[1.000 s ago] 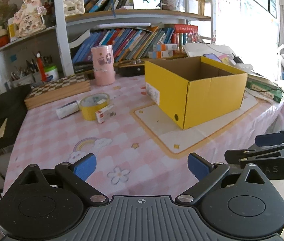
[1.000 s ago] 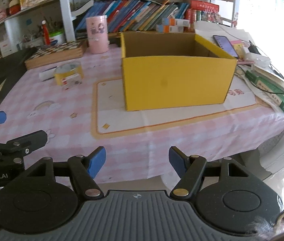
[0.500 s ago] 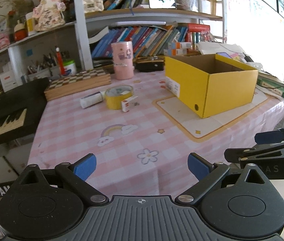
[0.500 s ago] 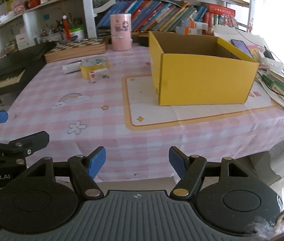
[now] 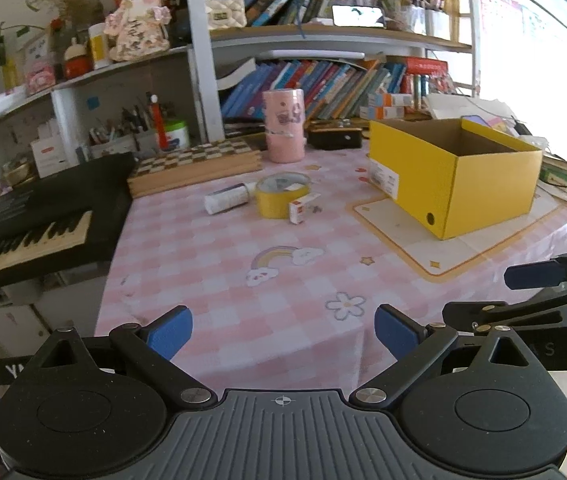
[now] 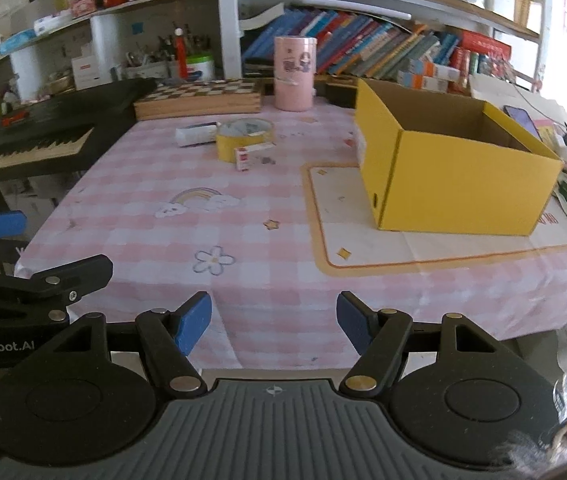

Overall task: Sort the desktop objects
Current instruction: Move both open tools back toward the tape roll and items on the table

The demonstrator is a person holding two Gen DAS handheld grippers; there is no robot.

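Black electronic keyboard (image 5: pixel 31 232): I see it at the left edge of my left wrist view, beside the pink checked tablecloth (image 5: pixel 219 280).
Wooden chessboard box (image 5: pixel 195 164): upper middle-left, at the far side of the table, closed and lying flat.
White tube (image 5: pixel 225 200): lying on its side left of centre, just beside the tape roll.
Yellow roll of tape (image 5: pixel 281 196): lying flat near the centre, upper half of the frame.
Small white and red carton (image 5: pixel 301 208): leaning against the front right of the tape roll, touching it.
Pink cylindrical tin (image 5: pixel 285 126): upright behind the tape roll, in front of the bookshelf.
Open yellow cardboard box (image 5: pixel 455 176): right of centre, standing on a cream mat with an orange border (image 5: pixel 411 236); from here I see nothing inside it, though its floor is hidden from me.
Left gripper (image 5: pixel 283 330): bottom centre of my left wrist view, over the near table edge; its blue pads (image 5: pixel 169 332) are spread wide with nothing between them.
Right gripper (image 6: pixel 273 322): bottom centre of my right wrist view, also at the near edge; its fingers stand apart and empty. It shows side-on at the right edge of the left view.
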